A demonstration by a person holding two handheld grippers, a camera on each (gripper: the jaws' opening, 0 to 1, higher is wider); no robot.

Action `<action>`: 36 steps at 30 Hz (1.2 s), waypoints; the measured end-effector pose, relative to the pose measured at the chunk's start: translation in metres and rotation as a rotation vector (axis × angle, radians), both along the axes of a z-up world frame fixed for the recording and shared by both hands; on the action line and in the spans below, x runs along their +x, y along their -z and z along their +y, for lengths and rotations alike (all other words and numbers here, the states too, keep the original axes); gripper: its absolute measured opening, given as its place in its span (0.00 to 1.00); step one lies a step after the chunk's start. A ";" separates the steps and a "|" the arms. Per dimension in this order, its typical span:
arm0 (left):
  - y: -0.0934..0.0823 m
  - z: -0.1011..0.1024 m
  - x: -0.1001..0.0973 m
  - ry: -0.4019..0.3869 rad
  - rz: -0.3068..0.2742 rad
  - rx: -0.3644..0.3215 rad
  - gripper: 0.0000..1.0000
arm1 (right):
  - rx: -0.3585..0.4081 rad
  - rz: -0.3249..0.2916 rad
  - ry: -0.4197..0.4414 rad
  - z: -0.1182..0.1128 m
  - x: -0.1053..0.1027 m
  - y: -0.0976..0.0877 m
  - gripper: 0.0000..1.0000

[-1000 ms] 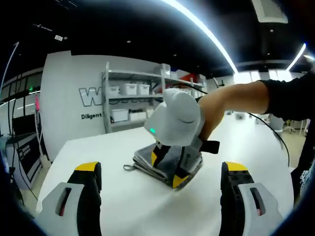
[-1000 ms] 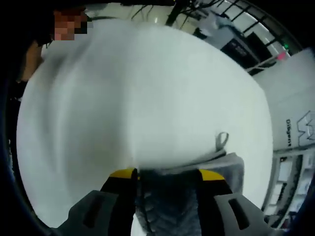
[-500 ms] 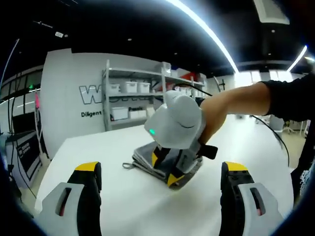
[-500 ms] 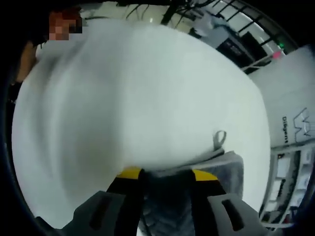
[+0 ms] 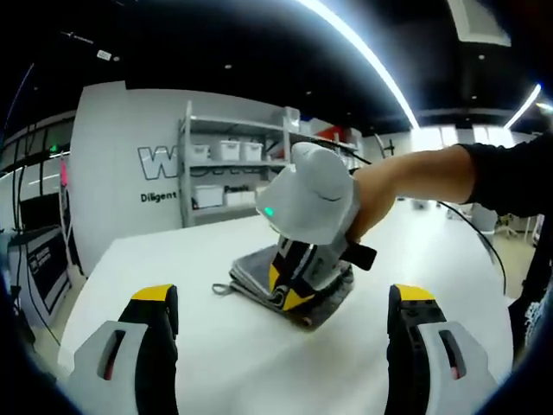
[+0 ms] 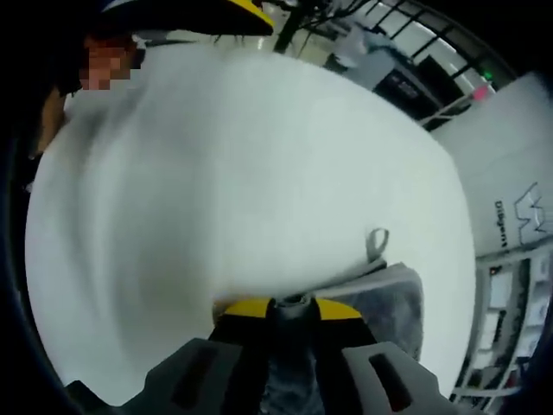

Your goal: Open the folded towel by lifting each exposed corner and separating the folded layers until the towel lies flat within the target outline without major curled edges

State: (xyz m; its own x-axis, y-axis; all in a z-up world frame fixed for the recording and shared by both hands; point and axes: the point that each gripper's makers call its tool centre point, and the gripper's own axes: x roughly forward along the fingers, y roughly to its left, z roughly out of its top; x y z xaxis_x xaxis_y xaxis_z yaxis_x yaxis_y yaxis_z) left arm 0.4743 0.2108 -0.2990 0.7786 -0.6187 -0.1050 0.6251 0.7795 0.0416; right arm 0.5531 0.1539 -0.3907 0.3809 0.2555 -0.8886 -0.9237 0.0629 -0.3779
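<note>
The folded grey towel [image 5: 252, 274] lies on the white table [image 5: 147, 259], its hanging loop [image 5: 222, 289] at the left corner. My right gripper [image 5: 288, 292], held by a hand, points down at the towel's near edge. In the right gripper view the right gripper [image 6: 292, 309] has its yellow-tipped jaws drawn close, with a fold of the towel [image 6: 390, 298] pinched between them; the loop [image 6: 375, 244] lies just beyond. My left gripper [image 5: 284, 296] hangs back from the towel, jaws wide apart and nothing between them. One of its yellow tips [image 6: 233, 10] shows across the table [image 6: 216, 156].
A person's bare forearm and dark sleeve [image 5: 432, 173] reach in from the right. Metal shelves with white bins [image 5: 229, 157] stand against the lettered wall behind the table. Bare white tabletop lies in front of and to the left of the towel.
My right gripper's jaws have drawn together onto the towel's near edge and raised it slightly. The left gripper has stayed put, still open.
</note>
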 end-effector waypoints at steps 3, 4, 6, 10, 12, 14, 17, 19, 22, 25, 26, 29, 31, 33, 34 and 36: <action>-0.002 -0.002 0.003 0.008 0.026 -0.059 1.00 | 0.009 0.002 -0.002 0.000 0.000 -0.003 0.12; -0.003 -0.003 0.005 0.013 0.038 -0.088 0.99 | 0.013 0.003 -0.003 0.001 0.000 -0.004 0.11; -0.005 -0.008 0.007 0.045 0.093 -0.185 1.00 | 0.028 0.003 -0.012 0.000 0.000 -0.004 0.11; -0.021 -0.002 0.013 0.044 0.111 -0.223 1.00 | 0.065 0.006 -0.013 -0.005 -0.004 -0.003 0.10; -0.037 0.003 0.017 0.040 0.098 -0.242 0.99 | 0.083 0.007 -0.014 -0.010 -0.006 -0.003 0.10; -0.057 0.004 0.019 0.059 0.102 -0.314 0.99 | 0.094 0.002 -0.019 -0.011 -0.007 -0.004 0.10; -0.097 0.010 0.029 0.104 0.131 -0.507 0.99 | 0.114 -0.008 -0.032 -0.010 -0.008 -0.005 0.10; -0.116 0.014 0.041 0.125 0.169 -0.625 0.99 | 0.126 -0.016 -0.036 -0.009 -0.009 -0.003 0.10; -0.122 0.010 0.066 0.114 0.215 -0.651 0.99 | 0.130 -0.025 -0.047 -0.008 -0.009 -0.003 0.09; -0.111 -0.002 0.090 0.096 0.283 -0.627 0.97 | 0.140 -0.030 -0.046 -0.008 -0.008 -0.005 0.09; -0.104 -0.007 0.097 0.088 0.305 -0.603 0.96 | 0.143 -0.030 -0.046 -0.006 -0.007 -0.006 0.09; -0.087 -0.016 0.116 0.073 0.354 -0.557 0.96 | 0.145 -0.032 -0.046 -0.007 -0.008 -0.008 0.09; -0.075 -0.024 0.125 0.079 0.396 -0.552 0.93 | 0.148 -0.037 -0.050 -0.007 -0.009 -0.009 0.09; -0.061 -0.030 0.135 0.078 0.446 -0.571 0.89 | 0.149 -0.039 -0.053 -0.007 -0.010 -0.009 0.09; -0.059 -0.030 0.139 0.075 0.453 -0.584 0.86 | 0.151 -0.040 -0.053 -0.008 -0.010 -0.009 0.09; -0.050 -0.030 0.149 0.049 0.495 -0.652 0.82 | 0.158 -0.040 -0.058 -0.009 -0.012 -0.007 0.09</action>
